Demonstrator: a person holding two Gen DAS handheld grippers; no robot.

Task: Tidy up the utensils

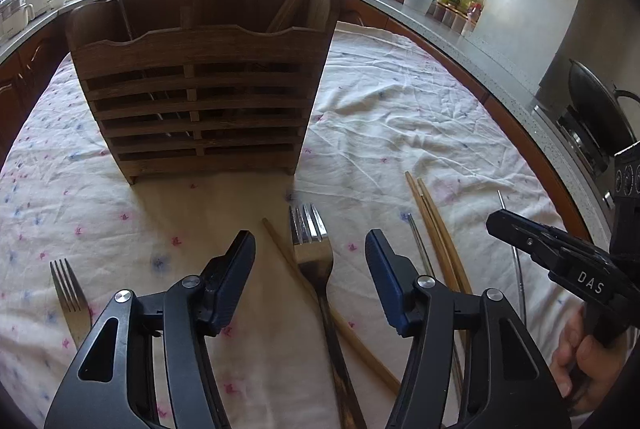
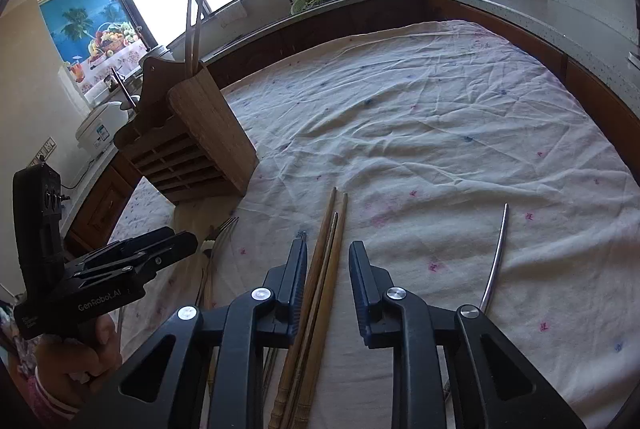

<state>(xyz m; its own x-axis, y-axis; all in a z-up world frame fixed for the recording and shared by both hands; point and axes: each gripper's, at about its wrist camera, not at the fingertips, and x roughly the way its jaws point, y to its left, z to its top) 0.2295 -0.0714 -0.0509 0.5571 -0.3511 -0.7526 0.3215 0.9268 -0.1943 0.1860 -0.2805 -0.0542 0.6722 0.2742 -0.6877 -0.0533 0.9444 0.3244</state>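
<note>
A wooden utensil holder (image 1: 192, 101) (image 2: 192, 145) stands on the cloth with chopsticks (image 2: 194, 25) upright in it. My left gripper (image 1: 310, 261) (image 2: 180, 237) is open and straddles the head of a steel fork (image 1: 310, 241) (image 2: 224, 229); its pads stand clear of the fork. A single wooden chopstick (image 1: 280, 249) lies aslant under the fork. My right gripper (image 2: 328, 261) (image 1: 500, 223) hangs over a bundle of wooden chopsticks (image 2: 326, 237) (image 1: 436, 229), jaws narrow, with a thin gap on each side. A second fork (image 1: 68, 293) lies at the left.
A floral tablecloth (image 2: 440, 109) covers the table. One curved metal chopstick (image 2: 498, 253) (image 1: 516, 253) lies to the right, another (image 1: 418, 241) beside the wooden bundle. A kitchen counter (image 2: 520, 1) with a kettle, jug and jars runs behind. A hand (image 1: 580, 357) holds the right gripper.
</note>
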